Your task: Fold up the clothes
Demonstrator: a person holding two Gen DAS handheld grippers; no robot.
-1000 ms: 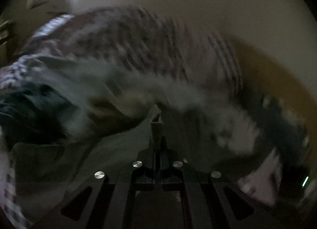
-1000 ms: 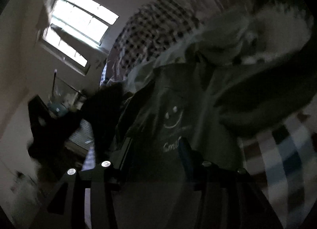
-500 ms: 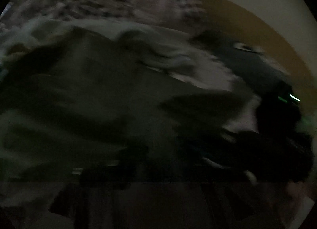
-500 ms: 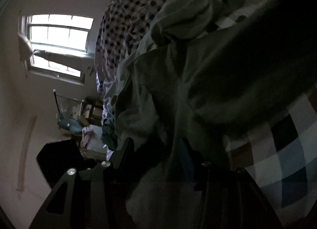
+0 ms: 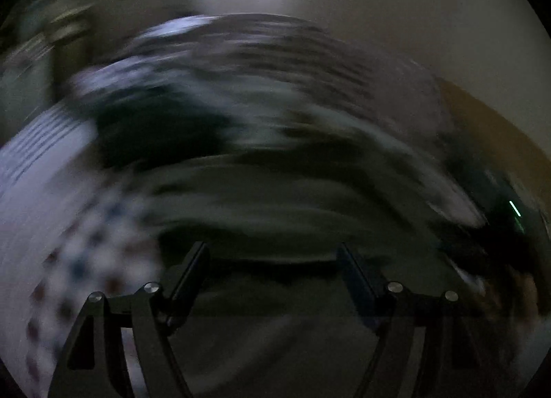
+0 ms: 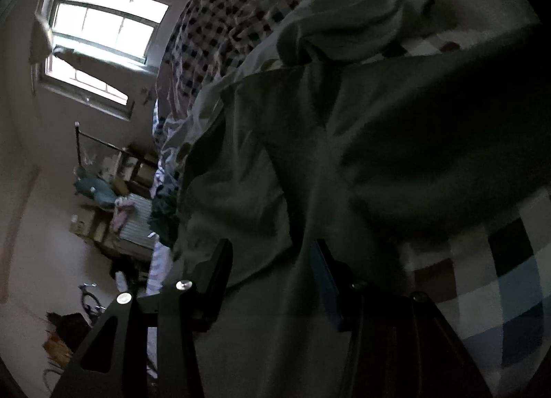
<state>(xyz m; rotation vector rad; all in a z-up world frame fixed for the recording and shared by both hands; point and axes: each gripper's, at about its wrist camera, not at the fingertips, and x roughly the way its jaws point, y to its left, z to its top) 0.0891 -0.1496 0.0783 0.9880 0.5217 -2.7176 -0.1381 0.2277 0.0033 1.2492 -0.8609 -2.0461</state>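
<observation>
The grey-green garment (image 5: 275, 205) lies spread across the bed in the left wrist view, a broad dull band under and beyond the left gripper (image 5: 272, 257). This gripper's jaws have just been opening and stand wide apart, with cloth below the gap but nothing pinched between them. The view is smeared, so the fold lines cannot be read; behind the garment a checked quilt (image 5: 275, 50) is heaped, and a dark garment (image 5: 155, 129) lies at the left.

In the right wrist view the same garment (image 6: 275, 164) hangs in slack creases over the checked bedsheet (image 6: 509, 281). The right gripper (image 6: 272, 253) has cloth bunched between its half-parted jaws and appears to be clamped on it. A light crumpled garment (image 6: 372, 19) sits beyond, near the window (image 6: 100, 43).

By my judgement, folding is at an early stage: one edge is held, the other is released, and the garment is neither flat nor squared.
</observation>
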